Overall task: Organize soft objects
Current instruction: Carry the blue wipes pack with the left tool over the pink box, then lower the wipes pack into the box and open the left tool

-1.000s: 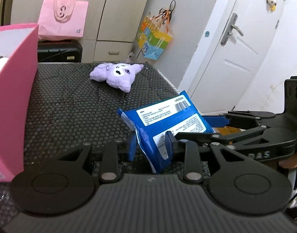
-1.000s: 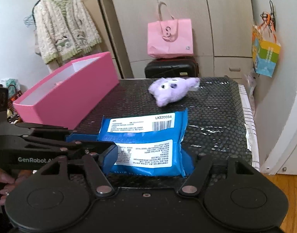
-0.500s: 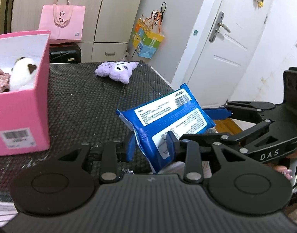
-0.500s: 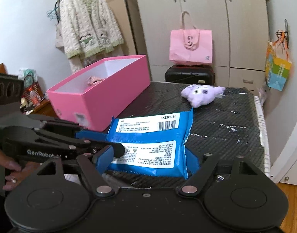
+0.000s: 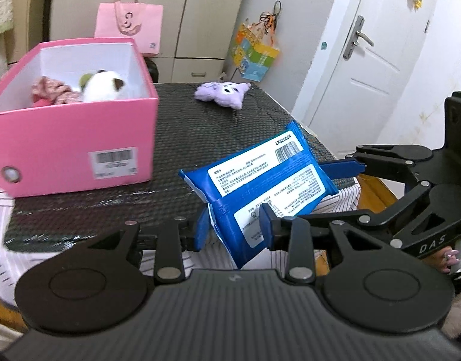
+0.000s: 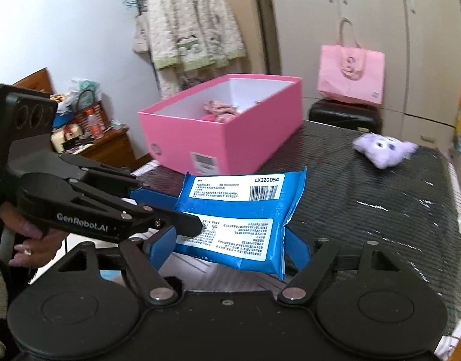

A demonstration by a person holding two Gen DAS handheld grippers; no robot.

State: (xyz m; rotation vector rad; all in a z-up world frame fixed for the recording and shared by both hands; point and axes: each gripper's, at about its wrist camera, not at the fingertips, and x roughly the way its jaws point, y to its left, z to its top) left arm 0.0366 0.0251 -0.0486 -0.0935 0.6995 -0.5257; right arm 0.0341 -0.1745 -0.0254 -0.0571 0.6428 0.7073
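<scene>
A blue wipes pack (image 5: 260,192) is held in the air above the near edge of the black table (image 5: 182,138). My left gripper (image 5: 233,231) is shut on one end of it and my right gripper (image 6: 227,246) is shut on the other end of the pack (image 6: 239,213). A pink box (image 5: 68,138) stands on the table to the left, with a white plush and pink cloth inside; it also shows in the right wrist view (image 6: 224,126). A purple plush (image 5: 223,93) lies at the table's far side, also in the right wrist view (image 6: 384,150).
A pink tote bag (image 5: 129,27) sits on a black case behind the table. A white door (image 5: 366,60) is to the right and cupboards (image 6: 366,30) stand at the back. A cardigan (image 6: 191,21) hangs on the left wall above a cluttered side table (image 6: 83,129).
Both grippers have lifted the blue pack and drawn back from the table. The pink box's inside has come into view.
</scene>
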